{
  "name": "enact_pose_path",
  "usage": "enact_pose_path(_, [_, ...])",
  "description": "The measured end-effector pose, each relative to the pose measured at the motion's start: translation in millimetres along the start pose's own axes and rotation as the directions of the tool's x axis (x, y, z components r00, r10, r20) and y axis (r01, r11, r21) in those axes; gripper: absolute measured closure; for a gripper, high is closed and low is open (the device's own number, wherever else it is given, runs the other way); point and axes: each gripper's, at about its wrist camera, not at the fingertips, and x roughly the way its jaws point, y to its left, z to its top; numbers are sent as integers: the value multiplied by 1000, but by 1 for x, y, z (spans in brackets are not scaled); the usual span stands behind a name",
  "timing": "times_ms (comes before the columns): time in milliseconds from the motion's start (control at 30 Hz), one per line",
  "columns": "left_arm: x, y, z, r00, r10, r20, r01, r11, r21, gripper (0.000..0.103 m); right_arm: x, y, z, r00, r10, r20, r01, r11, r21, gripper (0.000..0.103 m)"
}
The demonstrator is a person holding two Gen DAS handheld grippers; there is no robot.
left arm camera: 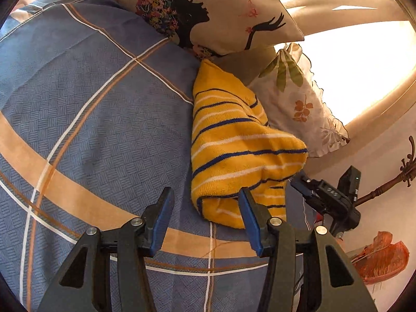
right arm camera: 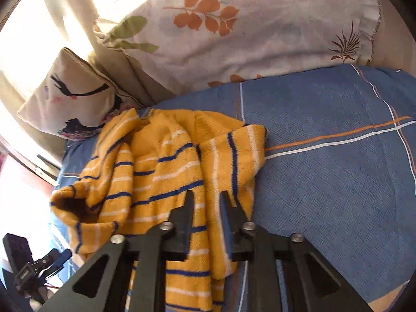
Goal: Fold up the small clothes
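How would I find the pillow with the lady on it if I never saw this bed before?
Start at the big blue checked bedspread and look to its far end, where two pillows lean. The lady pillow is the cream one above the yellow striped cloth. Unlike the leaf-print pillow beside it, it shows a black side-face silhouette with bright flowers in her hair.

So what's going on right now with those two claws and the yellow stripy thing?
Left gripper open, beside yellow striped garment. Right gripper narrowed around a fold, grip unclear. Garment crumpled on blue bedspread. Pillows behind, nothing blocking.
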Motion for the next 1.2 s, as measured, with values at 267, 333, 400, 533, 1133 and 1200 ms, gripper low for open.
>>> enact_pose_path(267, [1, -58, -10, 999, 30, 21, -34, 976, 217, 32, 18, 65, 7, 967, 252, -31, -254, 966, -51, 15])
enact_pose_path(333, [9, -87, -17, 995, 79, 63, -97, 921, 378, 23, 44, 80, 8, 965, 255, -66, -258, 965, -47, 15])
enact_pose_path(400, [24, -109, -25, 978, 159, 136, -207, 834, 512, 23, 62, 87, 18, 962, 254, -104, -260, 964, -48, 15])
enact_pose_path(533, [63, -129, -26, 934, 259, 247, -357, 697, 622, 23, 96, 102, 33, 956, 241, -168, -255, 964, -72, 15])
enact_pose_path(1133, [99, -177, -51, 989, 103, -102, -17, 779, 627, 95, 21, 34, 27, 951, 310, 6, -310, 950, -24, 84])
enact_pose_path(1200, [120, -170, -62, 973, 154, -174, -15, 790, 613, 95, 24, 4, 18, 980, 197, -4, -197, 980, 19, 75])
